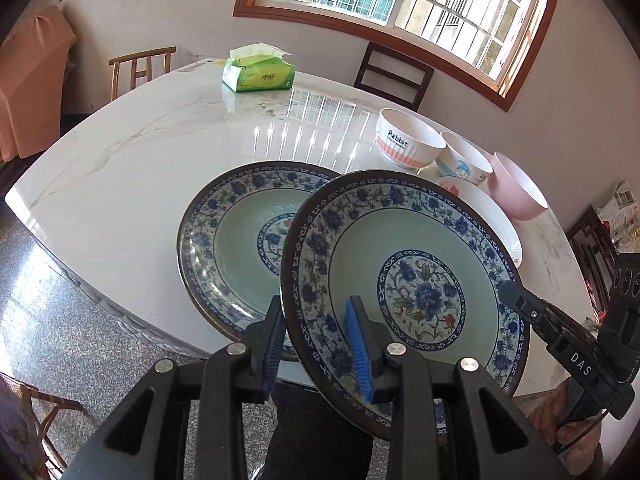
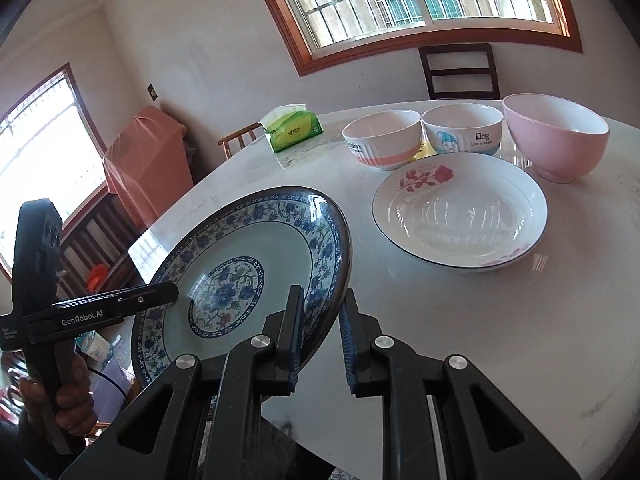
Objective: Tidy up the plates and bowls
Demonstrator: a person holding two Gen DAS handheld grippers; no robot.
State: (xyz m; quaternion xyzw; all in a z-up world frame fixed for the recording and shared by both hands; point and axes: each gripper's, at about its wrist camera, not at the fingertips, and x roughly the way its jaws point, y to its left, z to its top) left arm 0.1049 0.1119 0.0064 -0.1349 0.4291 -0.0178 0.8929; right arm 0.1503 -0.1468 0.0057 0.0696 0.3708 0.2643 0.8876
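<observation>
Over marble table (image 1: 120, 168), both claws (image 1: 320, 344) grip lifted plate (image 1: 404, 292)

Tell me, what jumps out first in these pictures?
A blue-and-white floral plate hangs tilted in the air, its rim pinched by the left gripper and the right gripper. A matching plate lies flat on the white marble table just behind it. Farther right sit a rose-patterned plate and a row of three bowls.
</observation>
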